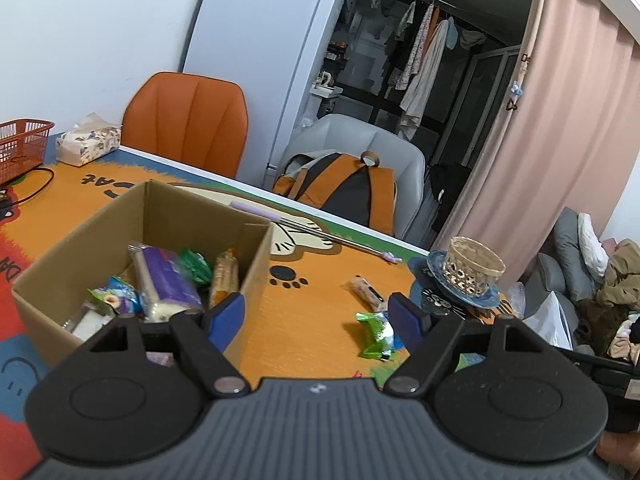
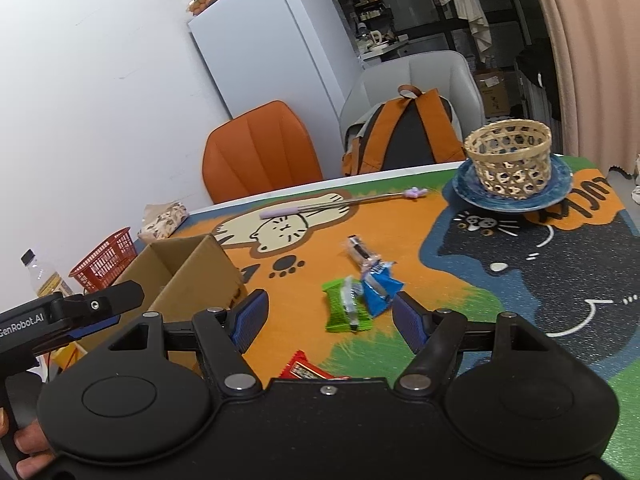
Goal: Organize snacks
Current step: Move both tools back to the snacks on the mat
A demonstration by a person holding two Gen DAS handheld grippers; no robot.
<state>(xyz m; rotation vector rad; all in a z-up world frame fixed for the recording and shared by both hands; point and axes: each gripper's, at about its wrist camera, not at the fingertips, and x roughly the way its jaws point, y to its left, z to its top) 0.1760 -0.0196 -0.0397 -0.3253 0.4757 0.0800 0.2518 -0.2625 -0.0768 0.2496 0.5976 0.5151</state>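
A cardboard box (image 1: 100, 236) on the cartoon table mat holds several snack packets, among them a purple one (image 1: 168, 276). My left gripper (image 1: 318, 316) hovers open just right of the box with nothing between its fingers. A green packet (image 1: 374, 334) and a slim bar (image 1: 366, 290) lie on the mat ahead of it. In the right wrist view my right gripper (image 2: 328, 318) is open and empty above the mat. Ahead of it lie a green packet (image 2: 346, 310), a blue packet (image 2: 378, 290), a slim bar (image 2: 360, 252) and a red packet (image 2: 306, 368). The box (image 2: 188, 272) stands to its left.
A woven basket (image 2: 508, 158) sits on a blue plate (image 2: 560, 188) at the far right. A lilac-handled stick (image 2: 320, 206) lies across the mat. A red basket (image 2: 106, 260), tissue pack (image 1: 86, 144) and bottle (image 2: 44, 276) stand far left. Orange chair (image 1: 188, 120) and backpack (image 1: 344, 188) lie behind the table.
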